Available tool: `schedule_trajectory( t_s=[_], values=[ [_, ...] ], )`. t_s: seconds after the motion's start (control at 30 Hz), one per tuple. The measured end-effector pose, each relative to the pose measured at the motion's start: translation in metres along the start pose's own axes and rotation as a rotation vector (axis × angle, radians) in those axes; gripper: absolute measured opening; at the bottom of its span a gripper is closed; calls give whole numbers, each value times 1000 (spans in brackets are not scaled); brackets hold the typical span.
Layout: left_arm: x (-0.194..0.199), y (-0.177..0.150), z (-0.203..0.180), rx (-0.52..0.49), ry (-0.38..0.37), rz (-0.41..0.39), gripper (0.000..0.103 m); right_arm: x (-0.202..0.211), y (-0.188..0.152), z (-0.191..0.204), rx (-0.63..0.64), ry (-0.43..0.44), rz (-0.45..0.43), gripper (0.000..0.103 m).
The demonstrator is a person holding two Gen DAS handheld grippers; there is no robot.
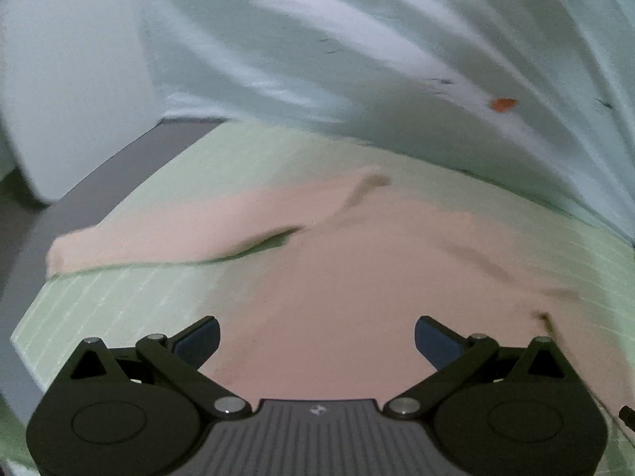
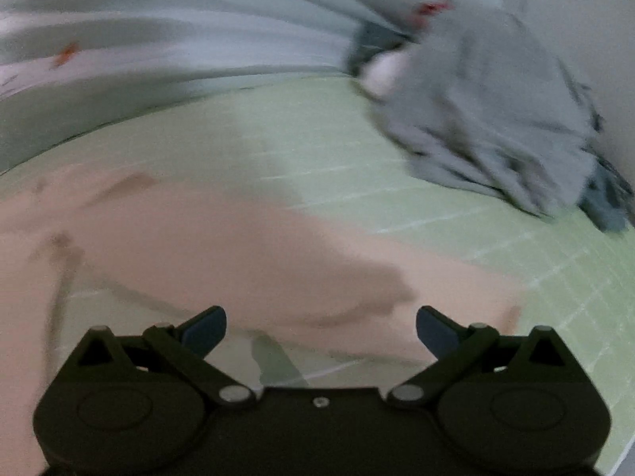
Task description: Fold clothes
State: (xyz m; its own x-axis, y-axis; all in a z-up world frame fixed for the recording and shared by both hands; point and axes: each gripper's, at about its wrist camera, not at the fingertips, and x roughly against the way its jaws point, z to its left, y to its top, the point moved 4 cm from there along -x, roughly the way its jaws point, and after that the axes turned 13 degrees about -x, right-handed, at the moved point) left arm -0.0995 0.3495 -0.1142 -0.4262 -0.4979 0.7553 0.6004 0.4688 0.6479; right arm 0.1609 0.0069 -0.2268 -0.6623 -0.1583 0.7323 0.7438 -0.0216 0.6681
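The green bed sheet (image 1: 119,301) is big and flat. My pink shirt (image 1: 337,277) lies spread on it, right under me. My left gripper (image 1: 317,337) and right gripper (image 2: 321,329) are wide open, holding nothing. I should grab both edges evenly.

Pink garment (image 1: 337,277) on green bed (image 1: 119,297)

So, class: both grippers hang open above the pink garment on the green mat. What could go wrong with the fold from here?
1. The left gripper and right gripper may pinch mid-cloth rather than an edge, bunching the pink garment.
2. Its sleeve lies near the green mat's edge and could slide off.
3. The grey clothes pile sits close and might snag during a wide fold.
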Motion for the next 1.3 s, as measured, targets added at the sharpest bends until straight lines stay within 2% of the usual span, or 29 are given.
schedule_trajectory(
  t_s=[0.3, 0.4, 0.5, 0.63, 0.77, 0.93, 1.17, 1.27, 1.3],
  values=[
    [-20, -3, 135, 128, 9, 18, 103, 53, -76, 145, 173, 159, 40, 103],
    [-33, 0, 182, 142, 25, 19, 103, 62, -99, 181, 214, 172, 40, 103],
    [-46, 4, 229, 144, 46, 11, 103, 58, -113, 208, 198, 162, 51, 103],
    [-76, 5, 286, 183, 56, 53, 103, 45, -118, 231, 159, 111, 71, 103],
    [-112, 4, 323, 229, 54, 106, 103, 37, -117, 240, 103, 73, 80, 103],
    [-142, 0, 347, 246, 95, 156, 103, 33, -114, 239, 58, 37, 123, 103],
    [-165, -22, 367, 320, 80, 219, 100, 31, -114, 243, 24, 4, 129, 103],
    [-164, -24, 368, 302, 85, 225, 86, 30, -115, 244, 12, -6, 124, 103],
    [-164, -23, 367, 281, 94, 226, 74, 31, -115, 244, 10, -8, 125, 103]
  ],
)
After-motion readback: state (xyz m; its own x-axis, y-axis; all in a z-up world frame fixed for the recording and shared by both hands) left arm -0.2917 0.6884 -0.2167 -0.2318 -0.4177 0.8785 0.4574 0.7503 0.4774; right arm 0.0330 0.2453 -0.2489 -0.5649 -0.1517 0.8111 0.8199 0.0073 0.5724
